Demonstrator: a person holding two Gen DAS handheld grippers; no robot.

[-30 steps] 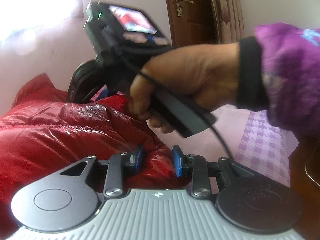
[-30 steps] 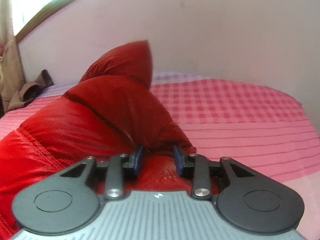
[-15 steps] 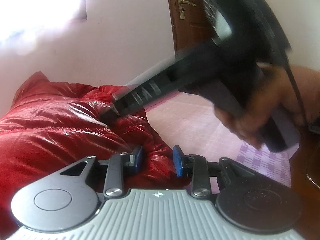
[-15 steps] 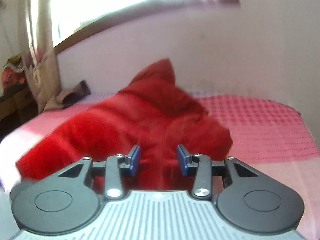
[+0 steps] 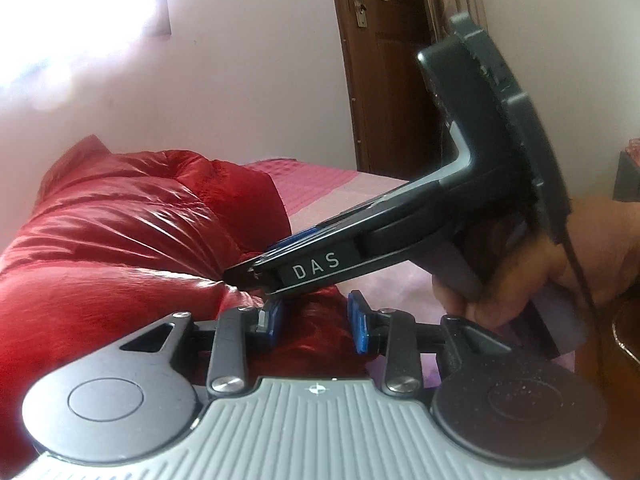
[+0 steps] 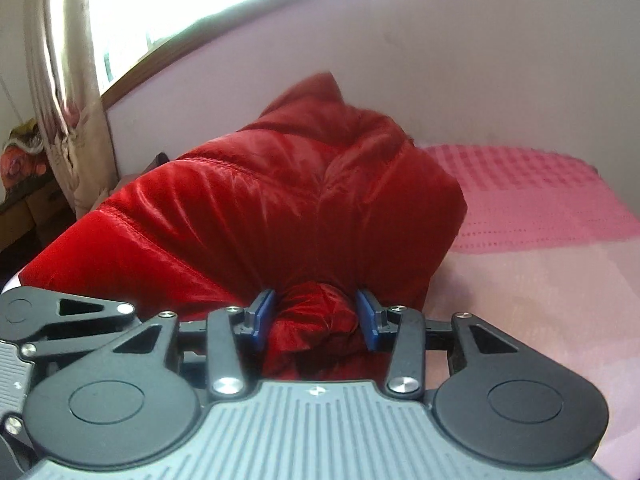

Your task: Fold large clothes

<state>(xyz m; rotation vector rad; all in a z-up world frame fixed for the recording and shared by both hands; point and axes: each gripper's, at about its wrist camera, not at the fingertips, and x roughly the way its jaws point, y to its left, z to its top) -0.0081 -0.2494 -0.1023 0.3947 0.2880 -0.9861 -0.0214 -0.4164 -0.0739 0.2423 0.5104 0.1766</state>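
Note:
A shiny red puffer jacket [image 5: 120, 240] lies bunched on a pink bed [image 5: 320, 176]. My left gripper [image 5: 316, 320] is shut on a fold of the jacket at its near edge. The right gripper shows in the left wrist view [image 5: 240, 276], coming in from the right with its tips on the same jacket just above the left fingers [image 5: 272, 316]. In the right wrist view, my right gripper [image 6: 316, 316] is shut on a bunched wad of the red jacket [image 6: 280, 208], which rises in a heap in front of it.
The pink checked bedspread [image 6: 520, 200] stretches to the right of the jacket. A pale wall stands behind the bed. A brown wooden door [image 5: 384, 60] is at the far side. A window with a curtain [image 6: 68, 92] is at the left. The left gripper's body [image 6: 40, 320] shows at lower left.
The right gripper swung from above the jacket down to the right and now pinches the jacket beside the left gripper. In the right view the jacket has been pulled up into a heap.

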